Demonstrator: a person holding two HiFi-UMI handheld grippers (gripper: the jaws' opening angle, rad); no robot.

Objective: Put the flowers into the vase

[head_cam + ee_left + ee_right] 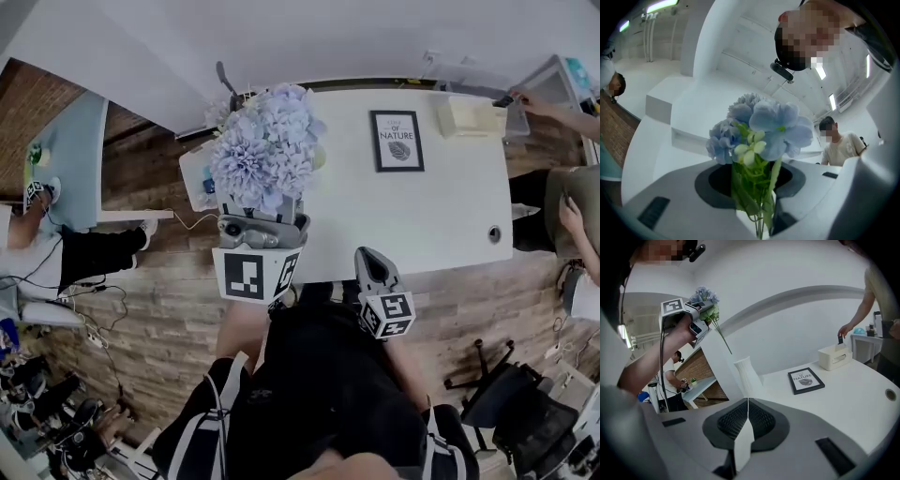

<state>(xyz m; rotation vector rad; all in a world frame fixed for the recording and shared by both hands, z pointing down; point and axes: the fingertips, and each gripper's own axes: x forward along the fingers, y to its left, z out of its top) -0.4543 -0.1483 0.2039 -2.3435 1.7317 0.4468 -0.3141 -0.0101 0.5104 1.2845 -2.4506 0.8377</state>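
- 2 grippers are in play. The left gripper point(262, 223) is clamped on the green stems of a bunch of blue hydrangea flowers point(267, 145). The right gripper point(747, 404) has its jaws pressed together with nothing between them.
- The flowers are held in the air over the near-left part of the white table point(441, 216), blooms up. In the right gripper view, 1 thin stem end hangs free below the left hand.
- The white ribbed vase point(749, 375) stands upright on the table with nothing showing in its mouth, lower than the hanging stem. In the head view it is probably hidden behind the blooms.
- Step in hand, as a judgement: carrying the bunch toward the vase. No stem is in the mouth yet.
- The next move calls for lining the stem ends up over the narrow mouth, lowering them straight in, then parting the left jaws. The right gripper, aimed at the vase, could steady it, since a tall slim vase may tip if a stem catches the rim.
- 1 framed "NATURE" print point(397, 141) and a tissue box point(469, 115) lie farther along the table, out of the way.
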